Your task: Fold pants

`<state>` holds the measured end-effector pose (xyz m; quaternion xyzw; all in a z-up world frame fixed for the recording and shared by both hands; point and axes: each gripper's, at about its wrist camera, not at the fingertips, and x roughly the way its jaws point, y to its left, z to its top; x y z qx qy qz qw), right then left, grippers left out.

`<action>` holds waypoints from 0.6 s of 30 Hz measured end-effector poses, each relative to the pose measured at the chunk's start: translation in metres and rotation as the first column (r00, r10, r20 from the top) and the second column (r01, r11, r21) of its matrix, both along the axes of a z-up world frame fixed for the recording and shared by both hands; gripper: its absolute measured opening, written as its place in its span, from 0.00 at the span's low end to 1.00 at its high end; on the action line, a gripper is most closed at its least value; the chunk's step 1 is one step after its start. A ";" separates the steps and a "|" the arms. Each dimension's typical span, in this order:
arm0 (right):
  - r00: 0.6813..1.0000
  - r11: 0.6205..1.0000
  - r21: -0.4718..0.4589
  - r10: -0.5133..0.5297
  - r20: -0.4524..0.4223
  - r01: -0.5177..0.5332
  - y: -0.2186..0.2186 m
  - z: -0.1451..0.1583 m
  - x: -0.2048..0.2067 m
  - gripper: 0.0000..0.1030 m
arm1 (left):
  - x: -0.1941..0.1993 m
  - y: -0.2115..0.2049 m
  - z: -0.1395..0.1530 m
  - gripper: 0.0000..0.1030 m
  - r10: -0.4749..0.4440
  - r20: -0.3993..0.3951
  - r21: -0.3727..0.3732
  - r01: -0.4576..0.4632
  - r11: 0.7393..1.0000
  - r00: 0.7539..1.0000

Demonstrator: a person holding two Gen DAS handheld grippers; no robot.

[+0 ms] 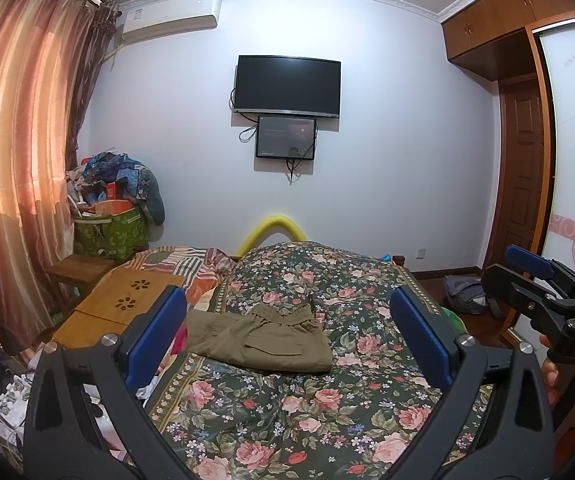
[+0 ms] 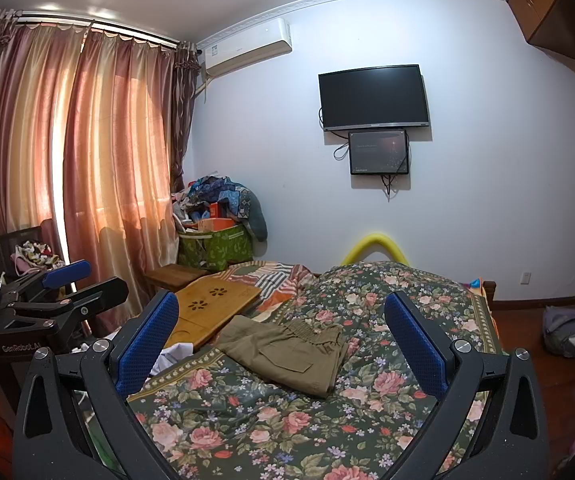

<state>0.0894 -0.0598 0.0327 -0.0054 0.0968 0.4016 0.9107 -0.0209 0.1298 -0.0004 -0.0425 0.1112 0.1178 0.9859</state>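
1. We hold the left gripper (image 1: 287, 330) above the near part of the bed (image 1: 287, 420), its blue-padded fingers (image 1: 167, 330) spread wide with nothing between them.
2. We hold the right gripper (image 2: 283, 330) the same way, its fingers (image 2: 411, 344) also wide apart and gripping nothing.
3. The pants (image 1: 261, 338), olive-khaki and already folded into a compact bundle, lie flat on the floral bedspread (image 1: 347, 280) ahead of both pairs of fingers.
4. In the left wrist view the pants sit between the two fingertips and slightly beyond them, nearer the left finger, with the elastic waistband (image 1: 283, 312) on the far side.
5. In the right wrist view the pants (image 2: 287, 352) again lie between the fingers, a cargo pocket flap (image 2: 283, 354) facing up.
6. Neither gripper touches the pants; both are held clear of the fabric.
7. The right gripper (image 1: 543, 292) shows at the right edge of the left view, beyond the right finger, and the left gripper (image 2: 47, 300) shows at the left edge of the right view.
8. Beyond the left fingers, a wooden lap desk (image 1: 127, 300) rests on the bed beside the pants, with a striped quilt (image 1: 175, 264) just past it.
9. Straight ahead on the far wall hang a dark television (image 1: 287, 84) and a smaller screen (image 1: 286, 137) below it.
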 end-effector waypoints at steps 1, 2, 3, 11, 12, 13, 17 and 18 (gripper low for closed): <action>1.000 1.000 0.000 0.000 -0.002 0.000 0.001 0.000 0.001 0.99 | 0.000 -0.001 0.000 1.00 -0.001 0.000 0.001 0.001 1.000 1.000; 1.000 1.000 0.000 0.000 -0.003 0.000 0.001 0.000 0.001 0.99 | 0.000 0.000 0.000 1.00 -0.003 0.000 0.002 0.003 1.000 1.000; 1.000 1.000 0.000 -0.001 -0.004 0.001 0.001 0.001 0.001 0.99 | 0.000 0.000 0.000 1.00 -0.005 0.000 0.003 0.005 1.000 1.000; 1.000 1.000 0.001 -0.001 -0.004 0.001 0.001 0.001 0.001 0.99 | -0.001 0.000 0.001 1.00 -0.027 -0.005 -0.004 0.027 1.000 1.000; 1.000 1.000 0.001 -0.001 -0.003 0.001 0.001 0.001 0.001 0.99 | 0.000 0.000 0.001 1.00 -0.030 -0.007 -0.007 0.030 1.000 1.000; 1.000 1.000 0.002 -0.001 -0.004 0.001 0.001 0.001 0.001 0.99 | 0.000 0.000 0.001 1.00 -0.031 -0.008 -0.009 0.031 0.999 0.999; 1.000 1.000 0.002 0.001 -0.006 -0.001 0.001 0.001 0.001 0.99 | 0.000 0.001 0.001 1.00 -0.026 -0.008 -0.015 0.025 1.000 1.000; 1.000 1.000 0.002 0.001 -0.006 -0.001 0.001 0.001 0.002 0.99 | 0.000 0.002 0.001 1.00 -0.024 -0.009 -0.017 0.024 1.000 1.000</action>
